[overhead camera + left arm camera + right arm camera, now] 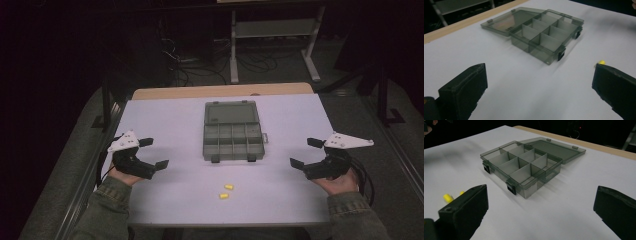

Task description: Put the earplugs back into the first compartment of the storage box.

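Note:
A smoky transparent compartment box point(233, 140) lies open at the table's middle, its lid point(231, 112) folded flat toward the far side; it also appears ahead in the left gripper view point(544, 40) and the right gripper view point(521, 167). Its several compartments look empty. Two small yellow pieces point(228, 187) point(224, 196) lie on the white tabletop in front of the box; one piece point(601, 62) peeks past a jaw, and both pieces point(447, 197) show low left in the right gripper view. My left gripper point(154, 153) rests open at the table's left. My right gripper point(306, 152) stands open at the right. Both hold nothing.
The white tabletop point(170, 120) has a wooden strip point(220, 91) along its far edge. Beyond it, on the dark floor, stand a metal frame point(272, 30) and tangled cables point(190, 65). A dark rail point(107, 100) runs by the table's left side.

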Available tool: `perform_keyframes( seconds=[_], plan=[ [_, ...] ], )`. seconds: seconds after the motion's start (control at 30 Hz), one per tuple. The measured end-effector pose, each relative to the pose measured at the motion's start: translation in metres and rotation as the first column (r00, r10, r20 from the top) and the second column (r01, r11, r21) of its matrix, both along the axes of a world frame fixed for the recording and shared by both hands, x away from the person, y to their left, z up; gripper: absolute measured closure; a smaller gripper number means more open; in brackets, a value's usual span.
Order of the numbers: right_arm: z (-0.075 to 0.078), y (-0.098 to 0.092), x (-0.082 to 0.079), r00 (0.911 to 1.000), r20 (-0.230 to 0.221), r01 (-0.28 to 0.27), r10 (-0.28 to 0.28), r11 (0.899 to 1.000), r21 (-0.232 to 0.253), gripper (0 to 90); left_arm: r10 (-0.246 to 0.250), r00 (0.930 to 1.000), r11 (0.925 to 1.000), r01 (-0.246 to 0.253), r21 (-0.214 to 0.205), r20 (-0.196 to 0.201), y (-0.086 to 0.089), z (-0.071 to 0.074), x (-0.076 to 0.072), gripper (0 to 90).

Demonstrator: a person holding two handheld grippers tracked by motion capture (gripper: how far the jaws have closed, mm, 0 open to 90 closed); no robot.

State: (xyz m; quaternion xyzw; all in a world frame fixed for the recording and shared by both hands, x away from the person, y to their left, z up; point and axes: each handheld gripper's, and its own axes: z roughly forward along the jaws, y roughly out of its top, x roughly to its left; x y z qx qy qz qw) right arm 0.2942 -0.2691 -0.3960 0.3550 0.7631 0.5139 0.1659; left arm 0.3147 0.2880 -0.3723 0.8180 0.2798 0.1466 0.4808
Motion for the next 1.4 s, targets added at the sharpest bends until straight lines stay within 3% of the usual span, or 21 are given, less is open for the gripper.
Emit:
perform_keyframes(
  seconds=[0.13,0.27,0.37,0.53,0.73,0.77,0.87,1.07,1.17,1.2,1.23,1.4],
  plan=[
    [0.0,0.001,0.0,1.0,-0.003,-0.006,0.006,1.0,-0.005,0.0,-0.058,0.9983,0.9978,0.058,0.032,-0.011,-0.021,0.005,0.004,0.0],
    [-0.001,0.001,0.0,0.9999,-0.009,-0.009,0.009,1.0,-0.009,0.0,-0.085,0.9962,0.9947,0.086,0.057,-0.02,-0.032,0.007,0.006,0.0],
    [-0.001,0.002,0.0,0.9999,-0.009,-0.012,0.012,1.0,-0.011,0.0,-0.124,0.9917,0.9878,0.127,0.09,-0.035,-0.048,0.009,0.009,0.0],
    [-0.001,0.002,0.0,0.9999,-0.01,-0.013,0.013,1.0,-0.01,0.0,-0.15,0.9874,0.982,0.155,0.108,-0.05,-0.06,0.009,0.012,0.0],
    [-0.001,0.002,0.0,0.9998,-0.009,-0.017,0.017,1.0,-0.01,0.0,-0.192,0.9784,0.9692,0.201,0.142,-0.077,-0.076,0.006,0.013,0.0],
    [-0.001,0.002,0.0,0.9998,-0.008,-0.017,0.017,1.0,-0.01,0.0,-0.205,0.9749,0.9639,0.217,0.155,-0.086,-0.082,0.005,0.013,0.0],
    [-0.001,0.002,0.0,0.9998,-0.007,-0.019,0.019,1.0,-0.01,0.0,-0.219,0.9709,0.9582,0.233,0.166,-0.096,-0.087,0.003,0.012,0.0],
    [-0.001,0.002,0.0,0.9998,-0.007,-0.021,0.021,1.0,-0.01,0.0,-0.263,0.9576,0.9383,0.282,0.2,-0.117,-0.103,-0.001,0.01,0.0],
    [-0.001,0.002,-0.001,0.9998,-0.005,-0.022,0.022,1.0,-0.011,0.0,-0.283,0.9503,0.9266,0.306,0.219,-0.129,-0.112,-0.004,0.008,0.1],
    [-0.001,0.002,-0.001,0.9998,-0.004,-0.022,0.022,1.0,-0.01,0.0,-0.297,0.9456,0.9185,0.321,0.231,-0.134,-0.116,-0.006,0.007,0.0],
    [-0.001,0.002,-0.001,0.9998,-0.004,-0.022,0.022,1.0,-0.01,0.0,-0.297,0.9456,0.9185,0.321,0.231,-0.134,-0.116,-0.006,0.007,0.1],
    [-0.001,0.002,-0.001,0.9997,-0.002,-0.023,0.023,1.0,-0.011,0.0,-0.333,0.9299,0.8949,0.364,0.258,-0.156,-0.13,-0.012,0.004,0.1]
  ],
)
